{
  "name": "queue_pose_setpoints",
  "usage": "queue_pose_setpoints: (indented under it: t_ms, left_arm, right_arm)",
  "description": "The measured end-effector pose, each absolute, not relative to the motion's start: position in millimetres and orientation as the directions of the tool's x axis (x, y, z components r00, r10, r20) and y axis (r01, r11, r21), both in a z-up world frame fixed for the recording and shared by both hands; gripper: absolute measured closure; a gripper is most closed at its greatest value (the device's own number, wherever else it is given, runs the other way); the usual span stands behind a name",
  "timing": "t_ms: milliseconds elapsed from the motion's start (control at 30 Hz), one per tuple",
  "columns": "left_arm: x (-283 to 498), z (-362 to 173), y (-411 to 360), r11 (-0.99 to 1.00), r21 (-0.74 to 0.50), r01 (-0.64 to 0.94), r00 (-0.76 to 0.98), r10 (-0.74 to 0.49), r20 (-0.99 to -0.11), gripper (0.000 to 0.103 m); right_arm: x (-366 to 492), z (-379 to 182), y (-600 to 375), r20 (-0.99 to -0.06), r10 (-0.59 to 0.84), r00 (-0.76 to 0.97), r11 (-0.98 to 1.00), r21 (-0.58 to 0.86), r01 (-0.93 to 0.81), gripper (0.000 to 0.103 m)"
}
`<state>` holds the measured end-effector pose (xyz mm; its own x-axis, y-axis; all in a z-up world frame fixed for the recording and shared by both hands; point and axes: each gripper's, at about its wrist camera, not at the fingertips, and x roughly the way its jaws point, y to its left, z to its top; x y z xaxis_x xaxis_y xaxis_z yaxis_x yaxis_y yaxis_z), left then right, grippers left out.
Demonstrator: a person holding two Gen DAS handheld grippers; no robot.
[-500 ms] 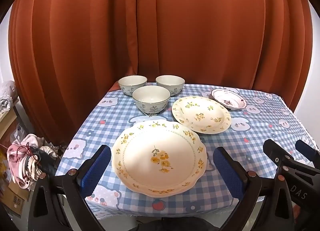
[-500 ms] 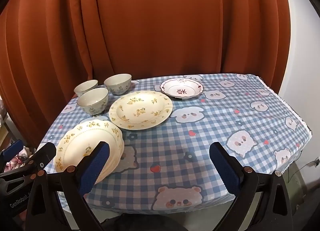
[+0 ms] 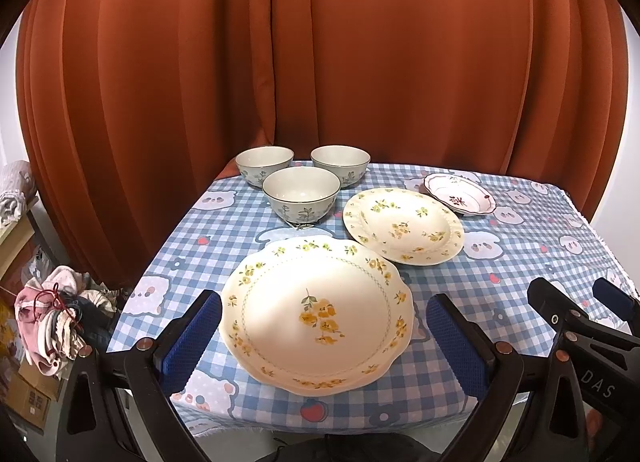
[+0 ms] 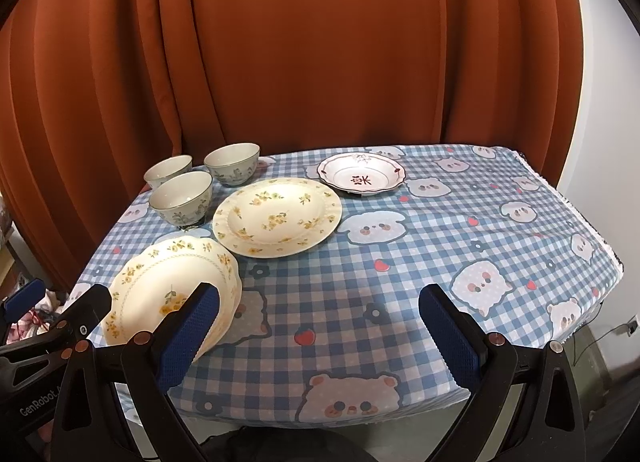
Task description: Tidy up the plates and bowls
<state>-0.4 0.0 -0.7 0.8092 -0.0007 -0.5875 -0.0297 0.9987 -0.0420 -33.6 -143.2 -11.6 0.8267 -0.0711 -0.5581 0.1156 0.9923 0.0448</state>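
Nothing has moved; both grippers, left (image 3: 322, 336) and right (image 4: 318, 326), hover with fingers wide. Stacked scalloped plates (image 3: 316, 314) overhang the surface edge; a nudge could tip them.

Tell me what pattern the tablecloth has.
The tablecloth is blue-and-white checked with cartoon bears, clearest in the right wrist view.

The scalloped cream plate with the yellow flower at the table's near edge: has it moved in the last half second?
No. The scalloped cream plate sits on the same squares of the blue checked tablecloth as before, with no visible shift in either view.
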Motion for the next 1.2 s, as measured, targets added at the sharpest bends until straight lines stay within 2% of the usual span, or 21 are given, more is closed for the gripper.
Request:
queue_pose_setpoints:
  t_ms: [1200]
  left_arm:
    - [4,-11,1,0.999,-0.034,-0.031,0.821,0.006,-0.571,0.001]
  right_arm:
    - [-28,-17,-155,-0.560,-0.076,0.825,0.992,0.038,0.117,0.002]
